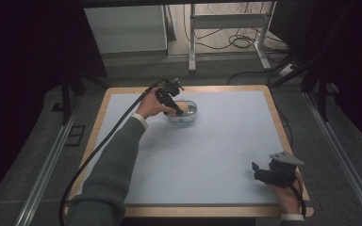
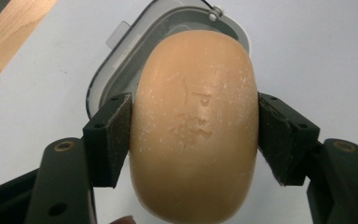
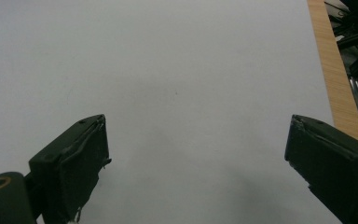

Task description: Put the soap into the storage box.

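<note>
Two tools are working at the bench (image 1: 226, 141); the left tool (image 2: 193, 135) is gripping an orange-tan soap bar (image 2: 193, 126) across its short width, jaws clamped on both long flanks; the bar is sitting directly over the grey soap dish (image 2: 121, 70), at the far-left part of the bench; whether it is touching the dish, I cannot tell; its long axis is running along the tool's line of sight, away from the hand; the right tool (image 1: 263, 173) is resting near the front-right corner, jaws spread wide on nothing, well apart from the dish; the left hand (image 1: 151, 107) is far nearer.
</note>
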`<control>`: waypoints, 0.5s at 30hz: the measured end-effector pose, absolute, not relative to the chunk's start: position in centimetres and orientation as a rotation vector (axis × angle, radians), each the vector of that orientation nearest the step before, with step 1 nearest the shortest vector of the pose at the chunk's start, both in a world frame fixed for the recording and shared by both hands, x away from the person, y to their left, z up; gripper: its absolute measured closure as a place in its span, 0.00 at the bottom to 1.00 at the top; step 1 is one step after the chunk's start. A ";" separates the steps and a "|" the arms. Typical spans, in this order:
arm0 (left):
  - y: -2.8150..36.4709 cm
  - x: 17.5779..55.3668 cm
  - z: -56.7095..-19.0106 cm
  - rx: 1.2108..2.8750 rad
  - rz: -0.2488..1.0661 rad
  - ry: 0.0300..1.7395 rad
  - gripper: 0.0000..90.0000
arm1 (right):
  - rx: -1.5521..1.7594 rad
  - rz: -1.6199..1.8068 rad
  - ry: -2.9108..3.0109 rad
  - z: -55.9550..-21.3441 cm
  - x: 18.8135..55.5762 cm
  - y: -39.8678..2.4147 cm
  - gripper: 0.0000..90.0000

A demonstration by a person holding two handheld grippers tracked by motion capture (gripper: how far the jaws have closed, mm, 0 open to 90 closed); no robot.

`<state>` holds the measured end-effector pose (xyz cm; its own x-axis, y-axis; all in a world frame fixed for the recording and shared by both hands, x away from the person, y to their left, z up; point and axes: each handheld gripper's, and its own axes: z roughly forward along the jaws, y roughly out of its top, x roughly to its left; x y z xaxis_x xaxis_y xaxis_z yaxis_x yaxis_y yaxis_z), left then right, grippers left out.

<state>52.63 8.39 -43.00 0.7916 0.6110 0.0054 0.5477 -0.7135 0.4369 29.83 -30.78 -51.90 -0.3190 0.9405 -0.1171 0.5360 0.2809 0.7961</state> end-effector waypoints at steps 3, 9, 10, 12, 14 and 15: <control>8.2 53.2 -43.3 2.575 0.198 0.872 0.36 | 1.321 0.883 1.958 -51.8 29.8 -30.9 0.07; 7.6 53.8 -44.0 2.588 0.182 0.864 0.36 | 1.327 0.878 1.961 -51.9 29.8 -31.0 0.07; 7.5 53.9 -44.1 2.595 0.184 0.854 0.36 | 1.327 0.878 1.959 -51.9 29.8 -31.0 0.07; 7.4 54.0 -44.3 2.593 0.179 0.853 0.36 | 1.328 0.880 1.958 -51.9 29.8 -31.0 0.07; 7.2 54.2 -44.5 2.597 0.180 0.855 0.36 | 1.327 0.879 1.957 -51.9 29.8 -31.0 0.07; 7.1 54.3 -44.6 2.598 0.176 0.853 0.36 | 1.329 0.878 1.959 -51.9 29.8 -31.0 0.07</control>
